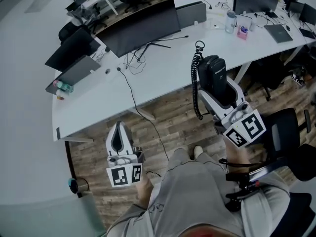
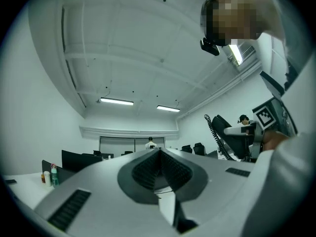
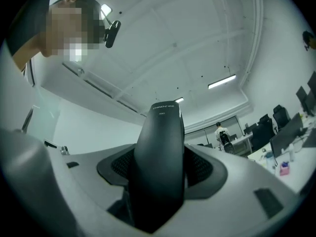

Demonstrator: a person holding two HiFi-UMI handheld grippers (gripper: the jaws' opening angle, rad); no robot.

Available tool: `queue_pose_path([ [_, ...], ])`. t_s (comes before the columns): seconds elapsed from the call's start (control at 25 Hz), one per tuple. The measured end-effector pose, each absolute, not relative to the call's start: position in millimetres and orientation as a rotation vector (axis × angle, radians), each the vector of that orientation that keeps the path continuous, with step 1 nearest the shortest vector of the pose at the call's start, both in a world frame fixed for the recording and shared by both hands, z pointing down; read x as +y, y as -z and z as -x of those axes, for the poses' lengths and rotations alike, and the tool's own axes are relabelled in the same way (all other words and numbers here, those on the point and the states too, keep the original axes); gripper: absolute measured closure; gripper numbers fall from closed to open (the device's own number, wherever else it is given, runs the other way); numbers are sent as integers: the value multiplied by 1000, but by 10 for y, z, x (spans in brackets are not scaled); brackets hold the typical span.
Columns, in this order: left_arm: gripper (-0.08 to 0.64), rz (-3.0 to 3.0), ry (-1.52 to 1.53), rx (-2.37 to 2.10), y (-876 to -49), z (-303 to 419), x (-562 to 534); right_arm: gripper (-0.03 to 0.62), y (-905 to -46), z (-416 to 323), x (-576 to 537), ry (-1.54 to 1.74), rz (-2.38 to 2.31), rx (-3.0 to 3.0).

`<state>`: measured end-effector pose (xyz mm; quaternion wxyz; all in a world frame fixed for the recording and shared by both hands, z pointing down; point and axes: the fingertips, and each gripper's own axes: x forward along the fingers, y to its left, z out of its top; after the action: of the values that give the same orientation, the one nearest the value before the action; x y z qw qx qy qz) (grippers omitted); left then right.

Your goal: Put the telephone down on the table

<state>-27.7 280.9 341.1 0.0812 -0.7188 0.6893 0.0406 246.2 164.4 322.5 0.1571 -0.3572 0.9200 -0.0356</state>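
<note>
Standing at the near edge of a long white table (image 1: pixel 163 78), a person holds a two-jaw gripper in each hand. The right gripper (image 1: pixel 219 94) is clamped on a black telephone (image 1: pixel 213 73) handset. Its ribbed pads (image 3: pixel 203 168) press both sides, so the handset stands nearly upright and cannot slip. The coiled cord (image 1: pixel 196 83) hangs free down its left side. The telephone is raised in the air against the table's near edge; whether it is already over the tabletop cannot be told. The left gripper (image 1: pixel 118 128) hangs low at the left above the wooden floor (image 1: pixel 168 115), jaws pressed together on nothing (probably parked aside, since one grip is enough). Bare tabletop lies just beyond the handset, well short of the monitor (image 1: pixel 143 28) near the far edge.
</note>
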Motion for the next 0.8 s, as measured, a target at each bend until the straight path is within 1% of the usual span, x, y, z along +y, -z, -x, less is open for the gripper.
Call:
queue_pose_path([
  [0.16,549,2103,-87,2104,-3384,306,2872,307,-3395,-2409,1573,160,977,2658],
  [0.64,549,2085,-122,2103,-3411,245,2838,307,-3603,-2284,1492,227,929,2710],
  [0.8,549,2107,-153,2093,-3456,395,2656,307,-3667,-2129,1358,243,947,2726],
])
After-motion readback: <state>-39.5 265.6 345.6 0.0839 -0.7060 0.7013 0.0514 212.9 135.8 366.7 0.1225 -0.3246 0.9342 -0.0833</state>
